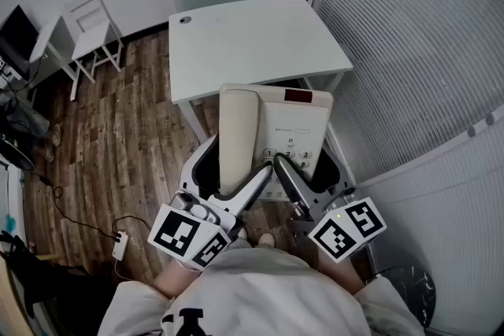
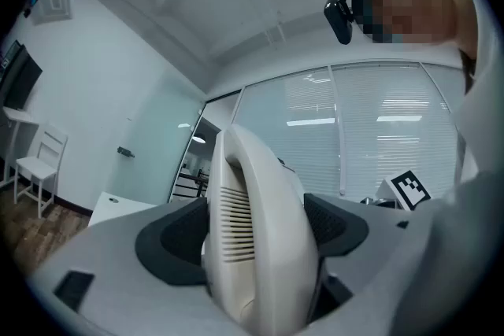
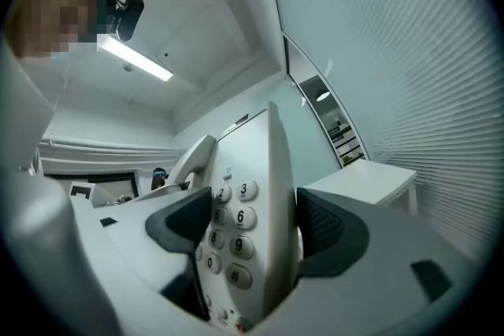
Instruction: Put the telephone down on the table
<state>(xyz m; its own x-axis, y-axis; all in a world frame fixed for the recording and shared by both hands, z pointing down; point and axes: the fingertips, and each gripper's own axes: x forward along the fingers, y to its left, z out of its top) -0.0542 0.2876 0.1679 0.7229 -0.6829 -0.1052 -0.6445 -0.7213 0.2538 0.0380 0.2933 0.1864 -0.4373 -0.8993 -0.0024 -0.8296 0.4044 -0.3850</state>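
My left gripper [image 2: 256, 228] and right gripper [image 3: 256, 224] clamp the cream plastic telephone [image 1: 276, 122]. A white rectangular table [image 1: 252, 35] stands beyond them.

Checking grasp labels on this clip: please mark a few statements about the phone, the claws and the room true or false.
1. The left claw is shut on the handset. True.
2. The right claw is empty. False: it clamps the telephone at its keypad edge.
3. The telephone rests on the table. False: both claws hold it in the air, short of the white table.
4. A white chair stands on the wooden floor. True.
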